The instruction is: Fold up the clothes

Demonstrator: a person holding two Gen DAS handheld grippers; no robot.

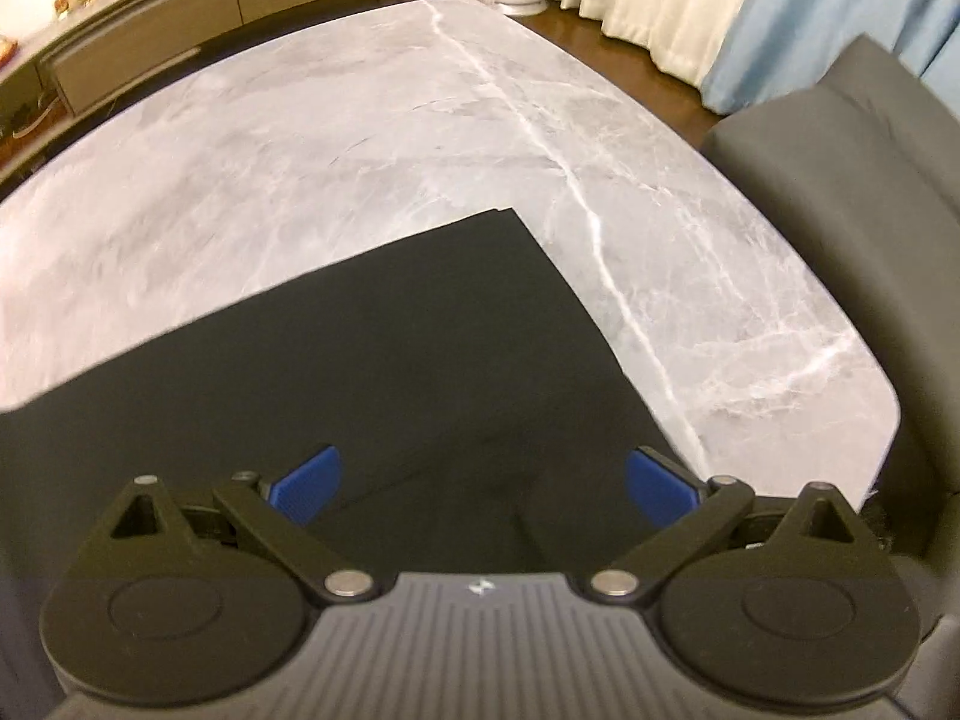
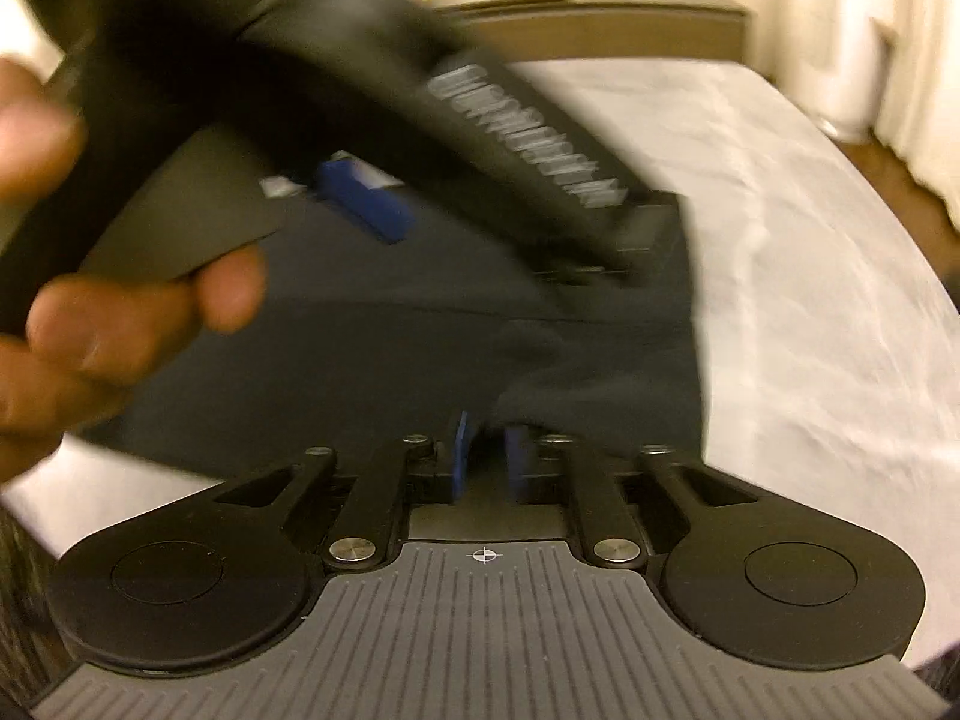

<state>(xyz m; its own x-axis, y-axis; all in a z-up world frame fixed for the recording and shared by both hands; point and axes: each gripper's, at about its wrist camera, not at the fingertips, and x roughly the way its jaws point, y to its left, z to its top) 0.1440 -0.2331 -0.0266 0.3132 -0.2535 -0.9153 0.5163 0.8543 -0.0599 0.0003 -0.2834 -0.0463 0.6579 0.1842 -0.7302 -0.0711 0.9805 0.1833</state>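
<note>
1. Nearest my left camera is the left gripper (image 1: 483, 483), its blue fingertips (image 1: 309, 483) spread wide apart with nothing between them, hovering over the black cloth (image 1: 384, 360).
2. In that view the cloth lies flat on the grey marble table (image 1: 360, 120), with one crisp corner pointing toward the table's far edge and its right side running near the table's right edge. The far half of the table is bare stone.
3. A dark grey chair (image 1: 870, 180) stands just beside the table's right edge.
4. Nearest my right camera is the right gripper (image 2: 489, 459); its blue pads (image 2: 459, 456) sit close together, and a raised fold of the cloth (image 2: 420, 330) appears to be pinched between them, though the blur makes the contact hard to confirm.
5. That view is heavily smeared. Across its upper part the left gripper's body (image 2: 420, 120) slants over the cloth, held by a hand (image 2: 90, 330) at the left edge of the view, with one blue finger (image 2: 366, 201) showing beneath.
6. The table (image 2: 810, 240) shows pale to the right of the cloth.
</note>
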